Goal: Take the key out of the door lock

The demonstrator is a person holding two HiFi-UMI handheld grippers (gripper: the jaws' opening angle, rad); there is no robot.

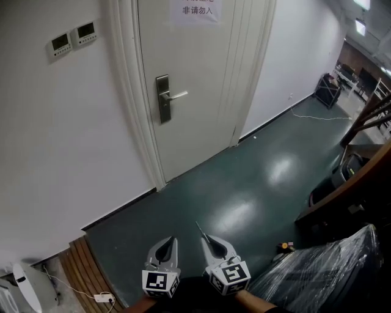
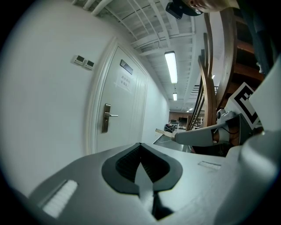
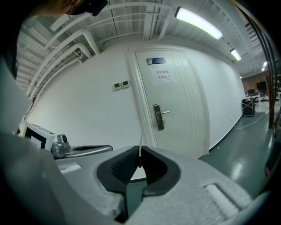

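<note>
The white door stands several steps ahead, with a metal lock plate and a lever handle; no key shows in the lock from here. My right gripper is low at the bottom of the head view, shut on a thin metal key that pokes out past its tips. In the right gripper view the key stands edge-on between the pads, with the lock plate far off. My left gripper hangs beside it, shut and with nothing in it. The left gripper looks toward the lock plate.
Two wall control panels sit left of the door, and a paper notice is stuck on it. Plastic-wrapped goods and dark wooden furniture crowd the right. A white device and wooden slats lie at lower left.
</note>
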